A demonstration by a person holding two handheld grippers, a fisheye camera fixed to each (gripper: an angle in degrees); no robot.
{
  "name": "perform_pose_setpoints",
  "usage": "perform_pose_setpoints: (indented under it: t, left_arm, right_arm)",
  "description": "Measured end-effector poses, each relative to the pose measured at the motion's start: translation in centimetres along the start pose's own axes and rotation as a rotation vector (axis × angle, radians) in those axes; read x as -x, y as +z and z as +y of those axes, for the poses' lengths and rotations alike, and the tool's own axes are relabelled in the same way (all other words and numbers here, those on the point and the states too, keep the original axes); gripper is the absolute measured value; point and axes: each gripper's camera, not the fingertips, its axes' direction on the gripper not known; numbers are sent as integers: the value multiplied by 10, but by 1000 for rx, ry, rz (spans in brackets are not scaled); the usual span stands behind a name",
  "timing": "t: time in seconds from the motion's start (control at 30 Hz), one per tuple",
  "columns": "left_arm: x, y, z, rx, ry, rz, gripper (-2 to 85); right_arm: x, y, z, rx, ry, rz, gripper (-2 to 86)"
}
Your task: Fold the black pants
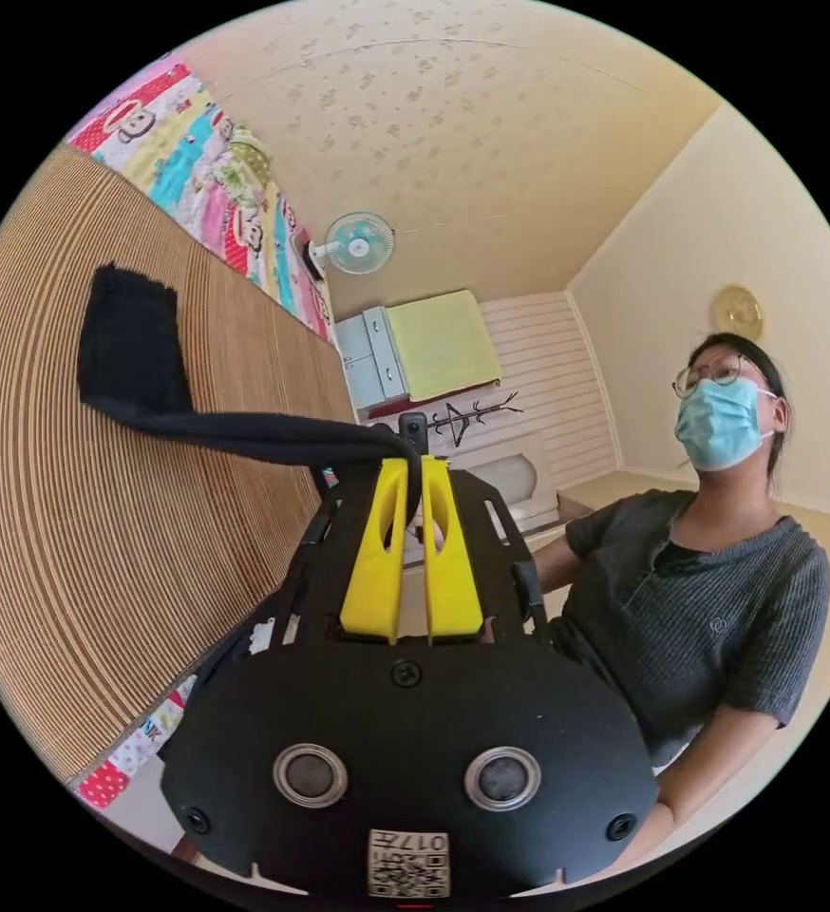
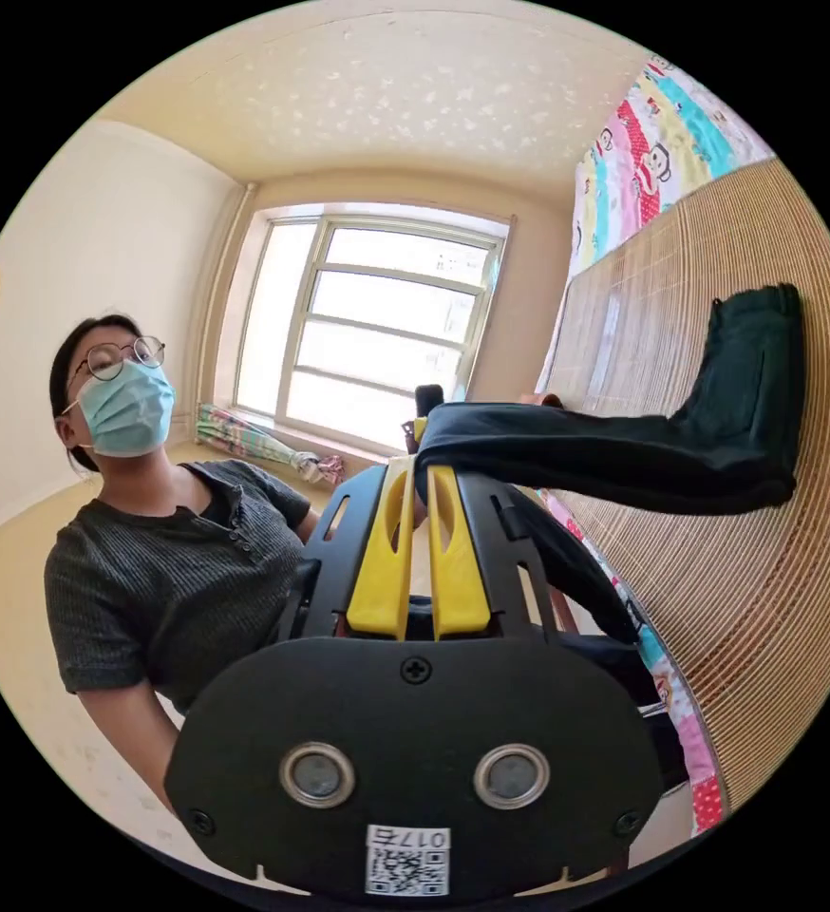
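The black pants [image 1: 140, 361] lie partly on a woven bamboo mat [image 1: 73, 532], and one end stretches off the mat up to my left gripper [image 1: 414, 467]. Its yellow jaws are shut on that black fabric. In the right gripper view the black pants [image 2: 719, 427] likewise run from the mat [image 2: 776, 608] to my right gripper [image 2: 421, 472], whose yellow jaws pinch the cloth edge. Both views are rolled, so the mat stands like a wall.
A person in a grey top [image 1: 709, 608] and a face mask sits close behind both grippers. A colourful cartoon-print sheet [image 1: 206, 171] borders the mat. A wall fan [image 1: 358, 242], a cabinet [image 1: 377, 356] and a large window [image 2: 377, 313] stand further off.
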Motion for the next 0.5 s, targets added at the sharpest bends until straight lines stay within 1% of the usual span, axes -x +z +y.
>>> perform_pose_setpoints:
  t: [0.03,0.1,0.13,0.2,0.23,0.3,0.37,0.43,0.5]
  left_arm:
    - [-19,2,4,3,27,-8,8]
    - [-92,12,13,27,152,-42,7]
    - [-109,15,15,32,184,-45,7]
    - [-169,24,19,38,298,-3,7]
    - [-182,27,19,40,321,17,7]
    - [-225,37,18,50,410,36,8]
    - [-241,46,13,55,419,-9,10]
    - [-241,57,0,59,366,-86,11]
    - [-220,74,-22,60,305,-235,15]
  right_arm:
    - [32,3,4,3,-51,1,20]
    - [78,7,7,5,-136,-9,19]
    - [107,9,8,13,-200,-24,19]
    - [147,13,8,26,-296,-58,19]
    - [169,16,7,39,-345,-69,19]
    - [195,18,5,56,-381,-34,18]
    - [208,15,-4,48,-367,97,18]
    - [200,12,-18,53,-334,206,18]
    - [178,8,-37,62,-302,273,18]
